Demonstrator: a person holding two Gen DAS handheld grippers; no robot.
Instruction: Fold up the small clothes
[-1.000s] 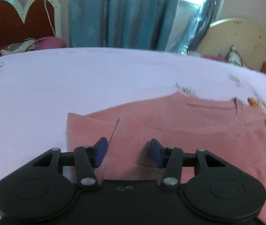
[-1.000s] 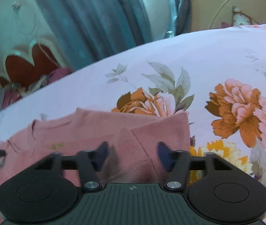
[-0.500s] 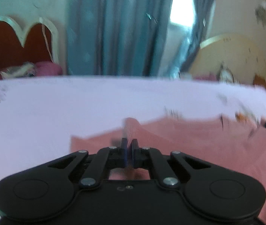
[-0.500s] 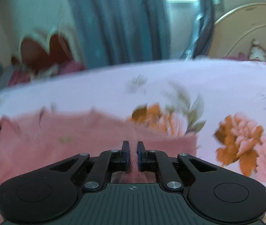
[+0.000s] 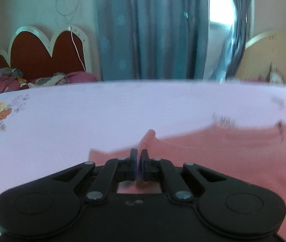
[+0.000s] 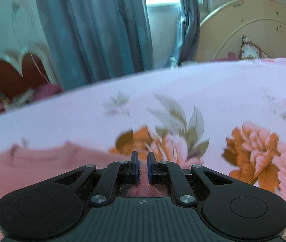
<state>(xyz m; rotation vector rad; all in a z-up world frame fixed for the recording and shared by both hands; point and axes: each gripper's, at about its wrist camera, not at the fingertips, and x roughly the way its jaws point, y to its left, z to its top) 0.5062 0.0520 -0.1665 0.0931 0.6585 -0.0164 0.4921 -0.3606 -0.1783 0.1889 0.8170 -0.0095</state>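
A small pink knit top [image 5: 223, 151] lies on a pale floral bedsheet [image 5: 102, 111]. My left gripper [image 5: 139, 157] is shut on a pinched ridge of the top's left edge, and the fabric sticks up between the pads. In the right wrist view the same pink top [image 6: 42, 165] lies at lower left, and my right gripper [image 6: 142, 161] is shut on a fold of its right edge, with pink cloth showing between the pads. The sheet's orange flowers [image 6: 252, 147] lie just beyond.
Teal curtains [image 5: 153, 30] and a bright window stand behind the bed. A red heart-shaped headboard [image 5: 46, 54] with piled cloth is at far left. A cream round headboard [image 6: 254, 26] with a cushion is at far right.
Both grippers have closed from wide open onto the pink top's edges. Both have since lifted and tilted, so more of the room behind shows.
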